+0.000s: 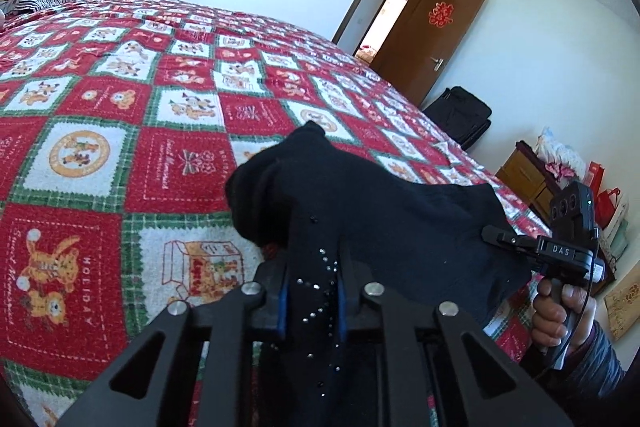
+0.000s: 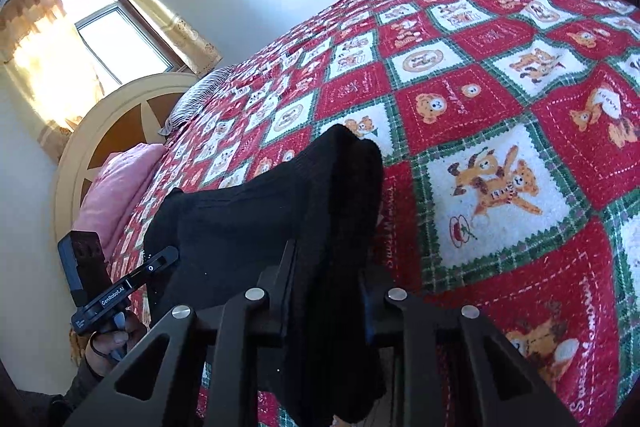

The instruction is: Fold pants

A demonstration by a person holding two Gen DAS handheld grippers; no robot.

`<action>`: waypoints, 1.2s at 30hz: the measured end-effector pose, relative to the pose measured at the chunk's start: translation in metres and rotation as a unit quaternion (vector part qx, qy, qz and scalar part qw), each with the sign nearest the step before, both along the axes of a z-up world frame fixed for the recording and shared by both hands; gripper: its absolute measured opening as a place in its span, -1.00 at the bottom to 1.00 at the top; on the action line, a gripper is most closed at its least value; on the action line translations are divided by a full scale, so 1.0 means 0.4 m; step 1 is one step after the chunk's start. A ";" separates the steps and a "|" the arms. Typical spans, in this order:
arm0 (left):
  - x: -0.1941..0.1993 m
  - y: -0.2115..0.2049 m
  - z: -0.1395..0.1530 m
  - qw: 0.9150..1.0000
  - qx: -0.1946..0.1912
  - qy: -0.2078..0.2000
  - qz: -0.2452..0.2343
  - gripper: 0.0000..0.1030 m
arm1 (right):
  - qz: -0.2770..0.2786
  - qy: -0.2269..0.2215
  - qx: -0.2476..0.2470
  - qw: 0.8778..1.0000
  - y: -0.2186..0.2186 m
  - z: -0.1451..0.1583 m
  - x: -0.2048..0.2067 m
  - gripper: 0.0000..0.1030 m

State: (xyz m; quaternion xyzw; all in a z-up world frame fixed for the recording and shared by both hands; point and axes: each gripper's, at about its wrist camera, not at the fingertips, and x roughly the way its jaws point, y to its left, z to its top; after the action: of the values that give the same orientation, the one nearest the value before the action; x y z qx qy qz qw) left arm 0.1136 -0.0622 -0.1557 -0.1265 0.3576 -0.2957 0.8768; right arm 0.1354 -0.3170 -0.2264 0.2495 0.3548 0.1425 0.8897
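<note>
black pants [image 1: 360, 211] bunched and lifted off the bedspread [image 1: 120, 115], strung between both grippers near the bed's front edge, rest drooping down past that edge. rhinestone trim showing on the fabric in the left wrist view.

left gripper [image 1: 312, 267] clamped on a thick fold of pants, cloth filling the gap between the blue pads. right gripper [image 2: 332, 275] clamped on another bunch of the same pants, fabric heaped over its tips.

risks, as a guess: grips sitting on wads rather than clean edges, so hard to spread flat on the bedspread; likely twisted or uneven legs when laid down. possible slip of a layer out of either pinch if pulled apart hard, since several layers stacked in each. hanging part could drag off the bed edge or catch under the grippers. rhinestones may snag.

pose: both grippers tilted down toward the bedspread, side by side, close together above the bed's near edge. person's right hand [image 1: 560, 311] wrapped round its handle, right of the pants; left hand [image 2: 110, 343] on its handle, toward the headboard [image 2: 92, 135] side.
</note>
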 end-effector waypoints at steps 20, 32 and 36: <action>-0.032 0.153 0.114 0.996 0.019 -0.055 0.075 -0.78 | 0.055 -0.037 0.012 0.998 0.149 0.103 0.078 -0.51; -0.042 0.311 0.138 0.985 0.044 -0.067 0.152 -0.78 | 0.127 -0.040 0.000 0.991 0.368 0.153 0.214 -0.51; -0.042 0.363 0.137 0.981 0.049 -0.062 0.178 -0.78 | 0.148 -0.036 -0.005 0.988 0.441 0.158 0.261 -0.51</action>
State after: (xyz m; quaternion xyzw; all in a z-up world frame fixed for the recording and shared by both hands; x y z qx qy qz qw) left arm 0.0966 0.0832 -0.1009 -0.1265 0.2879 -0.1249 0.9410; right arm 0.2397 -0.1406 -0.1633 0.1848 0.3563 0.2796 0.8722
